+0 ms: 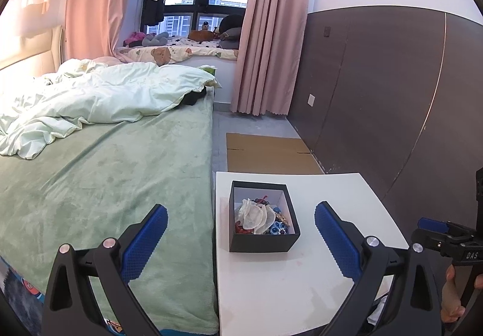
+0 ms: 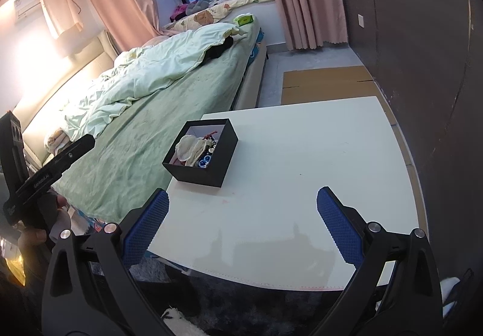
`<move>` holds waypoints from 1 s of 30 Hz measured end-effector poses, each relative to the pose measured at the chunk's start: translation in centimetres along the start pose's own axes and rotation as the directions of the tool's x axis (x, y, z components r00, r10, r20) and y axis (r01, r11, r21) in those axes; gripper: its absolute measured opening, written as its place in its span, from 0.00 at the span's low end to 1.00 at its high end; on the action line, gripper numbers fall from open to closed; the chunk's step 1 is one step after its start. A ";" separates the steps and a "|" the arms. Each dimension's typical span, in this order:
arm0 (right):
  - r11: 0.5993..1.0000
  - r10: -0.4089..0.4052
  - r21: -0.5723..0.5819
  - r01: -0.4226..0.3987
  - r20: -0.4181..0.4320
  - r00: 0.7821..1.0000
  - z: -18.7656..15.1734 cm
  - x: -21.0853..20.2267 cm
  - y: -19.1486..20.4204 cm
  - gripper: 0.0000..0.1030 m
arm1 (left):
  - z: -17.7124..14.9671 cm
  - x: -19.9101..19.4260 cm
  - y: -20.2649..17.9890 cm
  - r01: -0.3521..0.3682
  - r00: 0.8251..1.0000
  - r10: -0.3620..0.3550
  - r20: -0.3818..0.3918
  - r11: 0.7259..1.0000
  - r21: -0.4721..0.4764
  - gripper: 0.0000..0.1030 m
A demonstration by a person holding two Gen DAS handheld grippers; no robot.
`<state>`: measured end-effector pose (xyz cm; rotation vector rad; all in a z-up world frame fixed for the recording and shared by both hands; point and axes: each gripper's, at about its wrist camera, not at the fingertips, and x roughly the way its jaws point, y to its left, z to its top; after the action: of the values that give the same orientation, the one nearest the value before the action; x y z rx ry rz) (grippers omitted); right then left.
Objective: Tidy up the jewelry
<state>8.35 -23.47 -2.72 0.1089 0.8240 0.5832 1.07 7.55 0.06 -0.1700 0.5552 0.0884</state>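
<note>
A black open box (image 1: 262, 241) stands on the white table (image 1: 289, 284). It holds white shell-like pieces (image 1: 256, 216), blue and red beads and other jewelry. It also shows in the right wrist view (image 2: 211, 167), left of the table's middle (image 2: 302, 185). My left gripper (image 1: 241, 227) is open and empty, hovering just before the box. My right gripper (image 2: 243, 209) is open and empty above the table's near part, to the right of and nearer than the box. The right gripper's body shows at the left wrist view's right edge (image 1: 446, 238).
A bed with a green blanket (image 1: 105, 179) and a rumpled pale quilt (image 1: 99, 100) lies left of the table. Flat cardboard (image 1: 268, 152) lies on the floor beyond the table. A dark wall panel (image 1: 377, 94) runs along the right. A dark rug (image 2: 241, 299) lies below.
</note>
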 end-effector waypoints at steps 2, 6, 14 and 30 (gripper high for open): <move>1.000 -0.001 0.004 0.001 0.000 1.000 0.0 0.1 0.0 0.95 | 0.0 0.0 -0.3 0.007 1.000 -0.007 -0.006 1.000 0.006 0.92; 1.000 0.006 0.006 -0.006 0.003 1.000 0.0 0.1 0.2 0.95 | 0.0 0.0 -1.1 0.019 1.000 -0.019 -0.010 1.000 0.022 0.92; 1.000 0.001 -0.003 -0.001 0.006 1.000 -0.1 0.3 0.4 0.95 | -0.2 -0.1 -1.7 0.031 1.000 -0.031 -0.006 0.999 0.032 0.92; 1.000 0.004 0.000 -0.004 0.020 1.000 -0.3 0.1 0.7 0.95 | -0.4 -0.7 -2.0 0.027 1.000 -0.026 -0.008 0.998 0.054 0.92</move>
<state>7.88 -22.91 -2.80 0.1165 0.8045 0.5844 0.52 5.46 0.39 -0.1252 0.5614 0.0470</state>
